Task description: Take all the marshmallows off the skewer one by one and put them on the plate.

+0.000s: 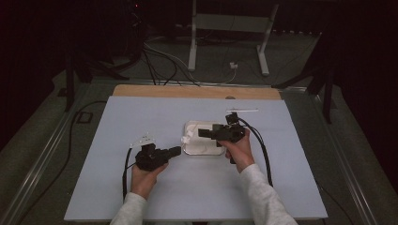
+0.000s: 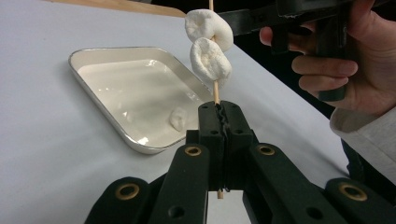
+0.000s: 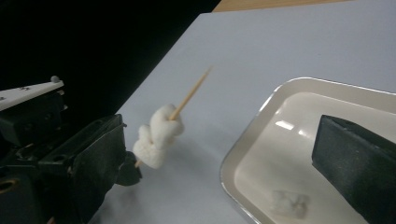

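I see the white table sheet (image 1: 187, 187) beneath both claws, with the metal tray (image 2: 88, 53) lying just beyond the left claw and directly under the right one. The tray holds one loose marshmallow (image 2: 178, 118) near its closest corner; in the right gripper view that same piece (image 3: 289, 204) sits low on the tray floor.

My left claw (image 1: 174, 151) points level toward the tray, the left hand (image 1: 143, 180) gripping it from behind with the forearm coming straight up from the table's near edge. Its jaws are pressed fully together on the foot of a wooden skewer (image 2: 215, 91).

The skewer's long axis runs straight on out of the jaw tips, its free end pointing away from that claw. Two marshmallows (image 2: 210, 44) are threaded on it, one touching the next, a little beyond the jaw tips.

My right claw (image 1: 202, 133) hovers over the tray, held by the right hand (image 1: 240, 150), pointing toward the left claw. Its jaws stand wide apart with nothing between them; one black jaw shows above the tray in the right gripper view.
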`<state>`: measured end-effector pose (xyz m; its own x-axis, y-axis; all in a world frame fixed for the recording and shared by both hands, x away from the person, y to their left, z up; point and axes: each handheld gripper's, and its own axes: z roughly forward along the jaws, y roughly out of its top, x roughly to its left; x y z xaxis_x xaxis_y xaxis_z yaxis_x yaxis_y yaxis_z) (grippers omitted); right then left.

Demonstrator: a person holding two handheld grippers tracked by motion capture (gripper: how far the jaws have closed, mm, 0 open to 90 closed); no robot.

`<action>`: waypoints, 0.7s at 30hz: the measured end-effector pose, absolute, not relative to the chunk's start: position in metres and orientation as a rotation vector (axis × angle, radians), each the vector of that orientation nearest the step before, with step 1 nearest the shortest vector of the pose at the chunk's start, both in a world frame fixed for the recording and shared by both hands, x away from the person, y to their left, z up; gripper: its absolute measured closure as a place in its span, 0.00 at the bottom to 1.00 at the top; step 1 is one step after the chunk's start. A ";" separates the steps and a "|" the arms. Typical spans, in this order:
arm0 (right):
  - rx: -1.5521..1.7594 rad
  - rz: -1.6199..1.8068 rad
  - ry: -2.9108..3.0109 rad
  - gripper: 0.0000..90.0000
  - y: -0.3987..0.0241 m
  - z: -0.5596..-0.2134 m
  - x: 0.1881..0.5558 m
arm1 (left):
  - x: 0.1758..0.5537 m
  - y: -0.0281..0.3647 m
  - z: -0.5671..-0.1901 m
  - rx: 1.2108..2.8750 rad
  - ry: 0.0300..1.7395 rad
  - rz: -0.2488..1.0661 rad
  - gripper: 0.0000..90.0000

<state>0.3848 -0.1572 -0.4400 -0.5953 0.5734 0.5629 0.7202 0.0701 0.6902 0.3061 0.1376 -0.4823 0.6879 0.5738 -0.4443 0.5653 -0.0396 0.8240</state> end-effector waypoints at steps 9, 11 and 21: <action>-1.273 -1.551 -2.163 0.06 -0.145 -0.440 0.384 | 0.305 0.136 -0.479 1.681 0.911 -0.005 1.00; -1.257 -1.548 -2.154 0.09 -0.144 -0.440 0.383 | 0.305 0.135 -0.479 1.683 0.903 -0.006 1.00; -1.174 -1.510 -2.096 0.48 -0.137 -0.445 0.383 | 0.304 0.132 -0.478 1.680 0.890 -0.013 1.00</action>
